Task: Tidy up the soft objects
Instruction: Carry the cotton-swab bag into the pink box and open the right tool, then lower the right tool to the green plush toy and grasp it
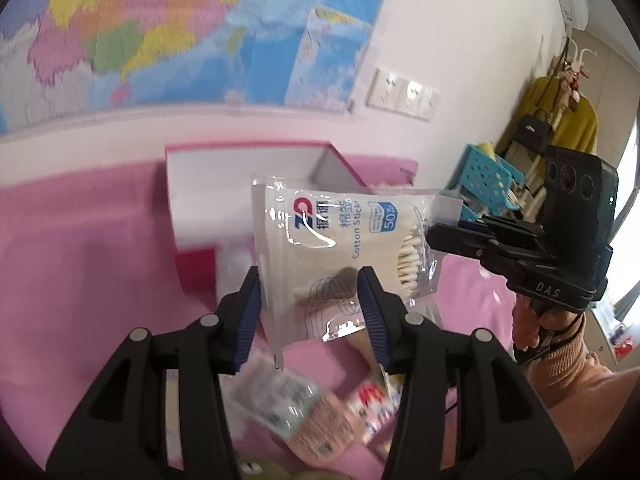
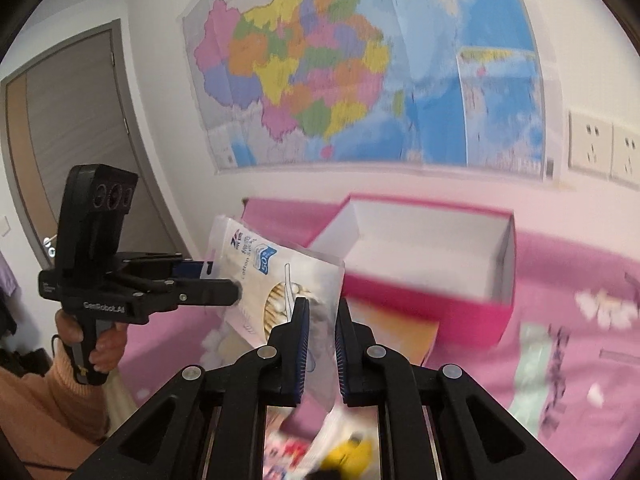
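Clear plastic printed in white and blue makes up the cotton swab bag (image 1: pixel 320 240), which is seen raised above the pink cloth (image 1: pixel 80 260) in the left wrist view. It is held across its lower part by the left gripper (image 1: pixel 310 308), whose pads are set partly apart and pressed against its sides. Its right edge is pinched by the right gripper (image 1: pixel 434 236). An open white-lined box (image 1: pixel 192 184) is seen behind, and blurred packets (image 1: pixel 288 408) lie below.

In the right wrist view, the right gripper (image 2: pixel 322 320) is nearly closed, with only thin bag film caught between its pads. The bag's far end is clamped by the left gripper (image 2: pixel 218 280). The box is shown just beyond.
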A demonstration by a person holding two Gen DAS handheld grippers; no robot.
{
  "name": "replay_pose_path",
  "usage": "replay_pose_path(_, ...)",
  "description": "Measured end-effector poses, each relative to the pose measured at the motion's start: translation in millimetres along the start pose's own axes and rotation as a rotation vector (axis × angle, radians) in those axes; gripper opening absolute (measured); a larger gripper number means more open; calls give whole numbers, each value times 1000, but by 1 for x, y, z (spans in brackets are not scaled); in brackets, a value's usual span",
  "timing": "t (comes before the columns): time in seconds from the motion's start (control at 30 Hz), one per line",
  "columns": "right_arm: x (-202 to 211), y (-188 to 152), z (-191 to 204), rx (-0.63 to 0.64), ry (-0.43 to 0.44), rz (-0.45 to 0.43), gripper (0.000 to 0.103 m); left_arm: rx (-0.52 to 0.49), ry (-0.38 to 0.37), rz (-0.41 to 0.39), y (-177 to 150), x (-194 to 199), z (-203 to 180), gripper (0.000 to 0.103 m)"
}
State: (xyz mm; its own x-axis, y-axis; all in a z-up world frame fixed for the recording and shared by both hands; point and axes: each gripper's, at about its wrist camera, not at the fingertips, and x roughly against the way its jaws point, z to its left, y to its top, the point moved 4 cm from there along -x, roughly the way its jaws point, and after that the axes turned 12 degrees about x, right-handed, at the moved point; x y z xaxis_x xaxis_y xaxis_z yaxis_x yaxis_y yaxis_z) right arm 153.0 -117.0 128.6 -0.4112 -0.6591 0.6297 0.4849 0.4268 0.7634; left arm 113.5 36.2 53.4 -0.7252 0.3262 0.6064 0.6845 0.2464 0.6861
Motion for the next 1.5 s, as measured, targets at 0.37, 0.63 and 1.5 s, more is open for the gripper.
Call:
replay_pose_path(0.37, -61, 50, -66, -24, 7, 21, 11, 53, 101, 31, 64, -54, 25, 50)
replay_pose_path(0.63, -128, 40, -102, -91, 14, 146, 11, 133, 173, 136, 71, -111, 62, 50)
replay_pose_path(1.5, -141, 23, -115, -123, -53, 227, 40, 107, 247, -34, 62, -60, 75, 56)
